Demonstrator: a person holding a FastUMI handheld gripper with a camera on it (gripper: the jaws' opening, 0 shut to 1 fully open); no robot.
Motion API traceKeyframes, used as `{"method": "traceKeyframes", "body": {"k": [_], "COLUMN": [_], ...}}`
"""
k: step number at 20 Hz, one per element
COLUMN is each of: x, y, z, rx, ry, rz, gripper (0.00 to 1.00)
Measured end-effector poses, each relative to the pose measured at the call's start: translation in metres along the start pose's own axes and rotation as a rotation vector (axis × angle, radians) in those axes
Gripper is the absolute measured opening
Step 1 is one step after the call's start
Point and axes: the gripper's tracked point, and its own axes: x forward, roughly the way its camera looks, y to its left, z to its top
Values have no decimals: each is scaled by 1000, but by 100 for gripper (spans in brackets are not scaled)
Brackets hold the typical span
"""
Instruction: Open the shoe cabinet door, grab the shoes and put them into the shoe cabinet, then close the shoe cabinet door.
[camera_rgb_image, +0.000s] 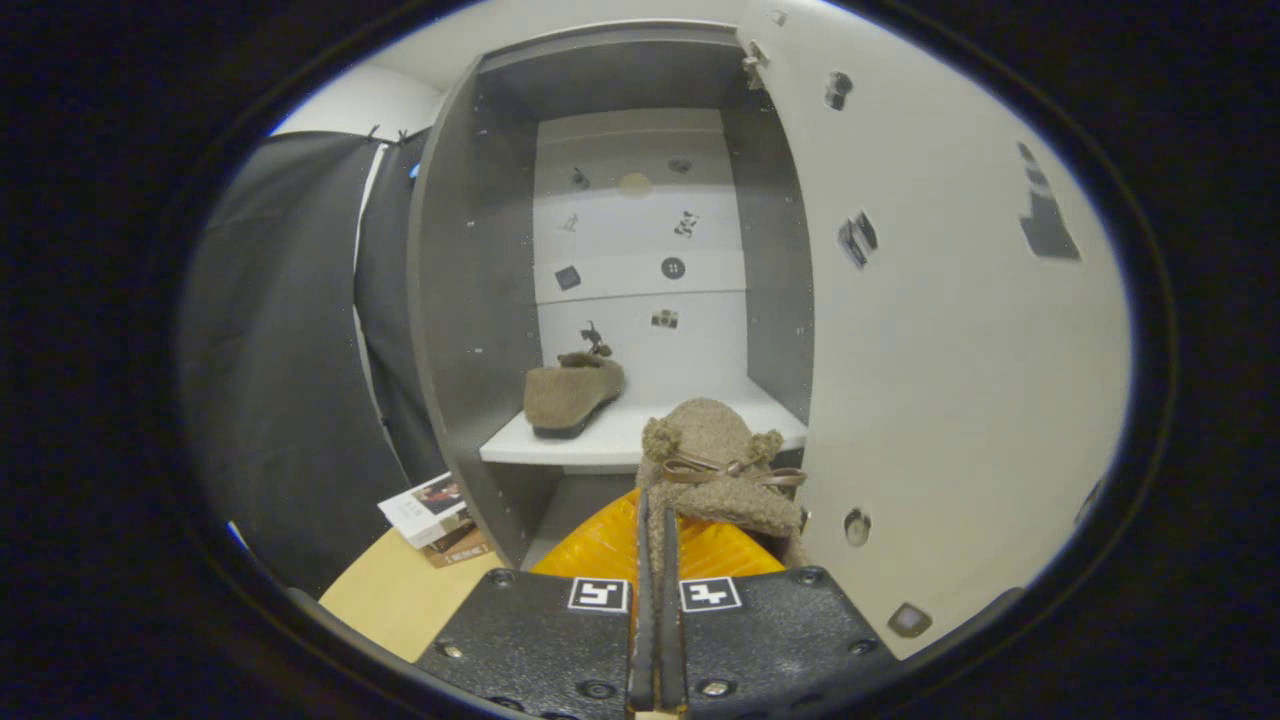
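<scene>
The shoe cabinet (455, 330) stands open ahead, its white door (950, 330) swung out to the right of the fingers. One tan fuzzy shoe (572, 392) lies on the white shelf (610, 440) inside, toward the left wall. A second tan fuzzy shoe (722, 470) with a brown bow hangs in front of the shelf edge, with my gripper (657, 525) shut on its rim. Its toe points toward the cabinet. The fingers stand nearly together, with the shoe's edge pinched between them.
Small stickers dot the cabinet's back panel and the door. A stack of books (435, 518) lies on the light wooden floor (390, 600) left of the cabinet. Black cloth (280, 380) hangs behind them. A lower compartment opens under the shelf.
</scene>
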Motion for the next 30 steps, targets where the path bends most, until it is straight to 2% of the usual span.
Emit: {"method": "traceKeyframes", "body": {"k": [8, 13, 19, 22, 25, 30], "x": [40, 81, 119, 132, 148, 149], "y": [-16, -18, -30, -25, -13, -15], "z": [62, 82, 67, 48, 29, 21], "rx": [-80, -160, -253, -192, -152, -87], "ry": [-63, -111, -37, 39, 114, 193], "rz": [-78, -76, -84, -78, -29, -74], "gripper": [6, 6, 6, 6, 6, 8]}}
